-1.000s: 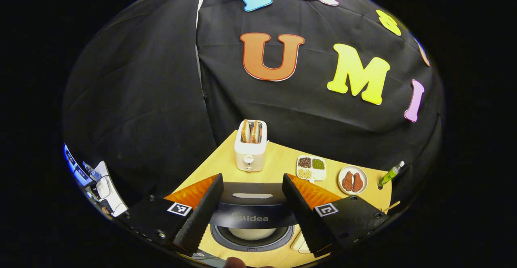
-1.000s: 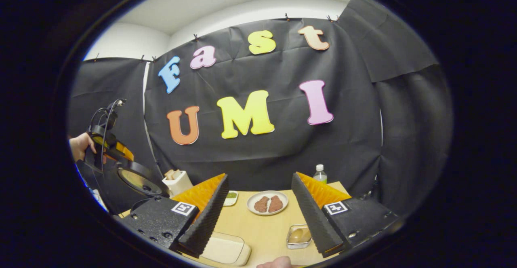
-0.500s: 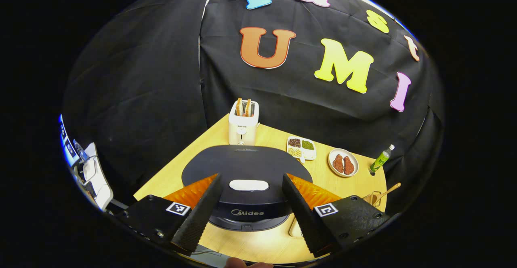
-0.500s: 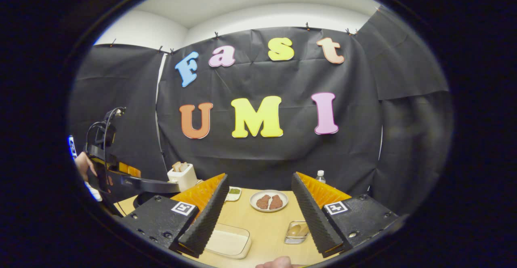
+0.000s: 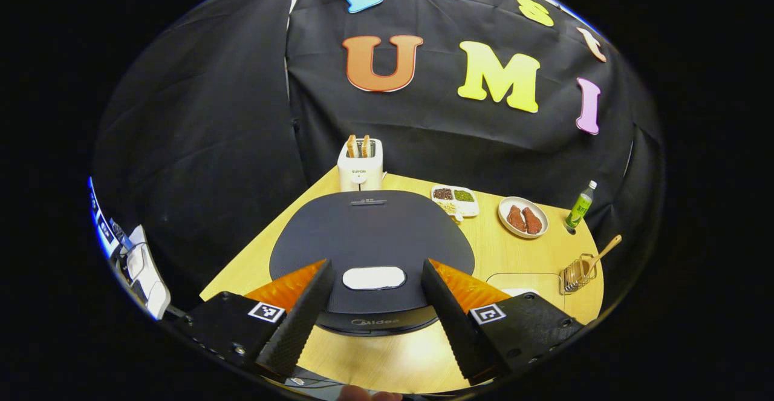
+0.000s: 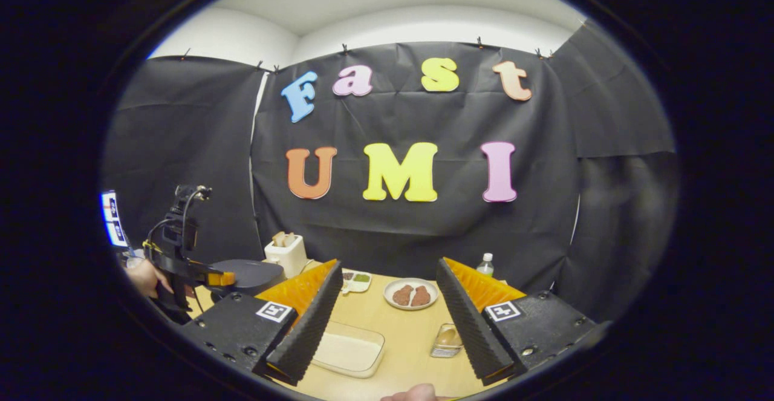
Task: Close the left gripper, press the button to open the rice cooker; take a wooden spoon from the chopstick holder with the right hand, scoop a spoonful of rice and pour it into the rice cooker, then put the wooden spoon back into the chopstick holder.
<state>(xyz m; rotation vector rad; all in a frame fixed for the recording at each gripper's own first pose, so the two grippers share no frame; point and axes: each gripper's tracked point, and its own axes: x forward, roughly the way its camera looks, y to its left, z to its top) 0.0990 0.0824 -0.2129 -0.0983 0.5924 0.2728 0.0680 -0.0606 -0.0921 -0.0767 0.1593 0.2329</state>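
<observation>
Left gripper view: our left gripper (image 5: 370, 310) open, empty; cooker button (image 5: 373, 278) just ahead between fingers. Right gripper (image 6: 387, 322) open, empty.

The rice cooker (image 5: 372, 237) carries the brand "Midea" in pale letters on its front edge, below the white button (image 5: 373, 278). The toaster (image 5: 360, 164) behind it has a short dark brand word on its front, roughly "SUPOR". The green bottle's (image 5: 581, 204) label is too small to make out.
</observation>
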